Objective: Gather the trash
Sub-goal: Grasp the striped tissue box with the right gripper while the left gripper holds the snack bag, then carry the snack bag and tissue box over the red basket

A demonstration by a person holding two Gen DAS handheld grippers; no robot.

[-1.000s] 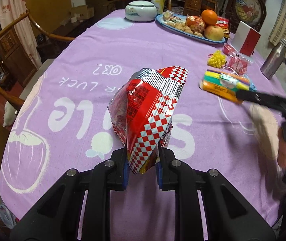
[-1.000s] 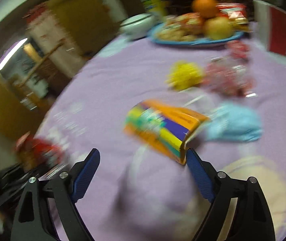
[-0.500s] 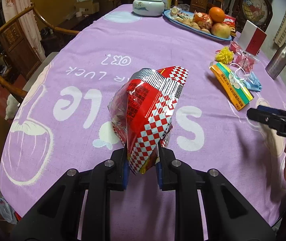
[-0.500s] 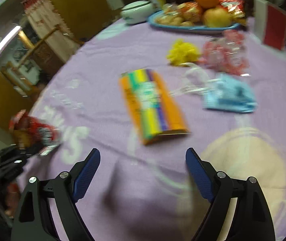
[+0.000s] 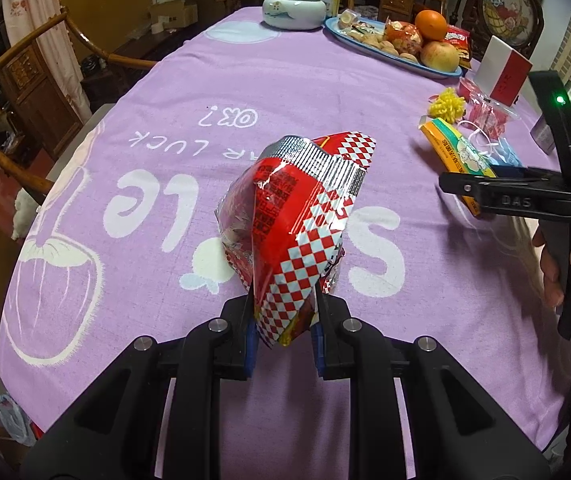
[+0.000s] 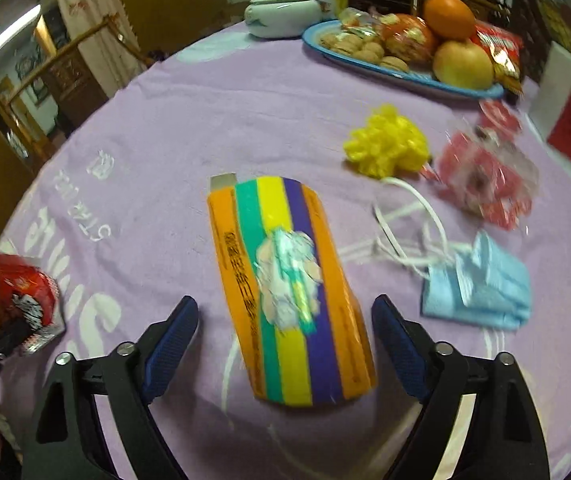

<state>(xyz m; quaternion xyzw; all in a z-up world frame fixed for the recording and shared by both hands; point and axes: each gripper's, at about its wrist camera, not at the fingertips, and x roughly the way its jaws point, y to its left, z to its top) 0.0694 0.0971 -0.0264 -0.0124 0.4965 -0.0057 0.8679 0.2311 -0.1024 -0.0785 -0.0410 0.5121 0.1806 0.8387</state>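
At the bottom centre of the left wrist view, the left gripper is clamped on a red checkered snack bag, held up above the purple-clothed counter. In the right wrist view the right gripper stands apart, its jaws just closing in, with the striped orange wrapper lying between them, untouched. Further right lie a blue face mask, then a yellow ribbon bow. At upper right sits a blue fruit tray.
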